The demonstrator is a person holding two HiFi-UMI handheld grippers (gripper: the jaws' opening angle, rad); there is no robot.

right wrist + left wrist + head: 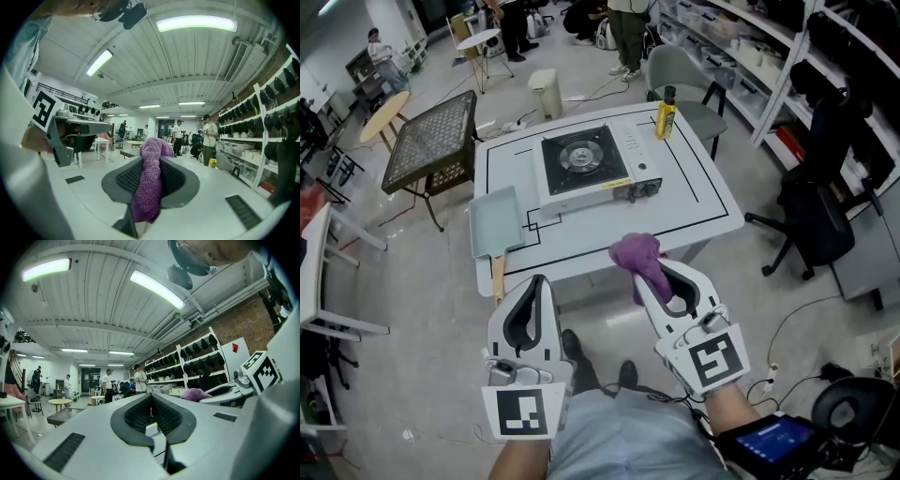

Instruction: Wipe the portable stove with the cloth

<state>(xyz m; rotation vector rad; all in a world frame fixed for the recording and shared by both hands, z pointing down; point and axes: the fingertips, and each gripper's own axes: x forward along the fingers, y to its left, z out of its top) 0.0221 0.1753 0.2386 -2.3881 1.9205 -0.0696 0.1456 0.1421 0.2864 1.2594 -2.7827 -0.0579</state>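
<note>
Ahead on the table [694,202], one stove [586,169]; my right hand-held gripper [649,270] clamps the one cloth [642,255] short of it, left hand-held gripper [539,281] closed, empty.

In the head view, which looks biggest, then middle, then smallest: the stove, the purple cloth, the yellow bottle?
1. The stove, clearly largest.
2. The purple cloth. It sits nearer the camera, gripped in the right claw, so this may flatter it.
3. The yellow bottle, smallest-looking.

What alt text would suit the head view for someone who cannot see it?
The right gripper holds a purple cloth near a white table bearing a portable stove; the left gripper is shut and empty.
</note>
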